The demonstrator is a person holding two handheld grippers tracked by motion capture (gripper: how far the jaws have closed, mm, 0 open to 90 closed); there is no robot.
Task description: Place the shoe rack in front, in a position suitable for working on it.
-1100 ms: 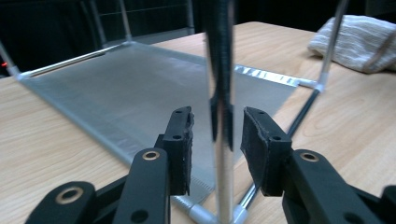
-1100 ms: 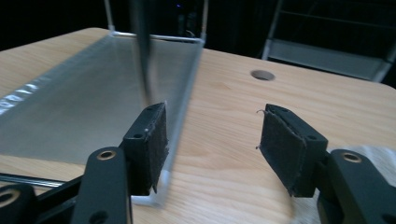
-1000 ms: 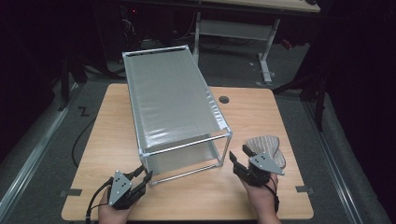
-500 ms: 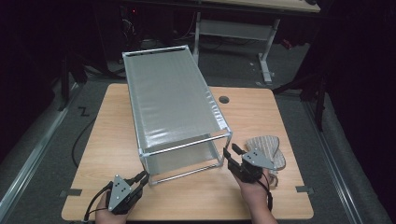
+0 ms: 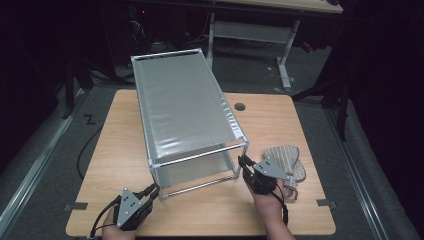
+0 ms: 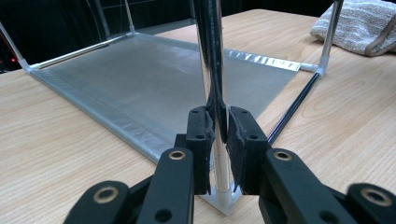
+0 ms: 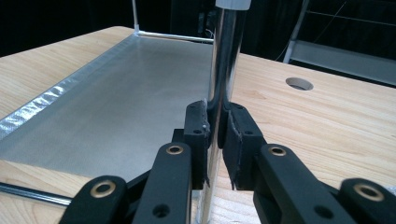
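I look down at the wooden table (image 5: 125, 125) and see a shelf rack (image 5: 182, 107) made of shiny metal poles and grey mesh cloth. It stands in the middle of the table, with its long side running away from me.

My left gripper (image 5: 150, 192) is at the near left corner of the rack. In the left gripper view, my left gripper (image 6: 219, 128) has its two black jaws squeezed tight on the near left pole (image 6: 212, 70). The pole stands straight up between the pads, and both pads touch it. The jaws have just been closing on it. Below them I see the white corner foot (image 6: 224, 200) of the rack on the table.

My right gripper (image 5: 243, 163) is at the near right corner. In the right gripper view, my right gripper (image 7: 215, 128) is clamped on the near right pole (image 7: 229, 56), low down on it. Its jaws have just been closing too, with the pole between them.

The bottom mesh sheet (image 7: 121, 107) lies flat just above the table behind the poles.

A folded towel (image 5: 286, 160) lies on the table just beside my right hand (image 5: 270, 207). A small round hole (image 5: 240, 106) is in the table past the rack.
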